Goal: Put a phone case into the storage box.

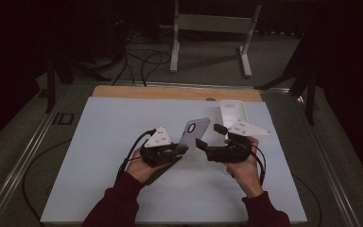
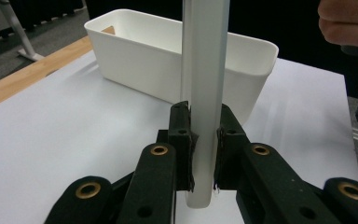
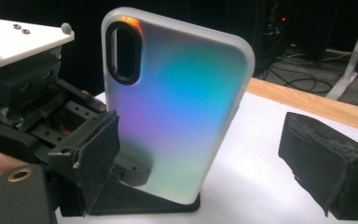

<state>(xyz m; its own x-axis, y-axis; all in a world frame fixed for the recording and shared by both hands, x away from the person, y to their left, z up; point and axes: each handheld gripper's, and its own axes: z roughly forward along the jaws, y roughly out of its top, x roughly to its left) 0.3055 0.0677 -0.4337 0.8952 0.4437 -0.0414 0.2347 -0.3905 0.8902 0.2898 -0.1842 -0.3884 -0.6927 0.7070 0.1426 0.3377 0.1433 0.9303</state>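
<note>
Grippers meet near the middle of the pale blue-white mat (image 1: 104, 156) that covers the wooden table (image 1: 123, 91). The left gripper (image 1: 182, 147), held in the person's left hand (image 1: 139, 166), has its jaws closed tight on the lower end of a translucent phone case with an iridescent back and an oval camera cut-out (image 1: 193, 132). In the left gripper view the case (image 2: 204, 93) stands edge-on between the two black jaws, rising straight up out of the frame. In the right gripper view the same case (image 3: 177, 107) shows its shimmering blue, purple and green back, tilted slightly, with the left gripper (image 3: 88, 154) clamped on its lower left part and its grey plate above.

The right gripper (image 1: 207, 137), in the person's right hand (image 1: 246, 165), has its jaws spread wide with nothing between them; they flank the case without touching it, one padded jaw standing well off to the side in its own view.

A white rectangular plastic bin (image 1: 233, 112) sits on the mat beyond the right gripper, near the far edge; in the left gripper view this bin (image 2: 140, 60) lies behind the case.
</note>
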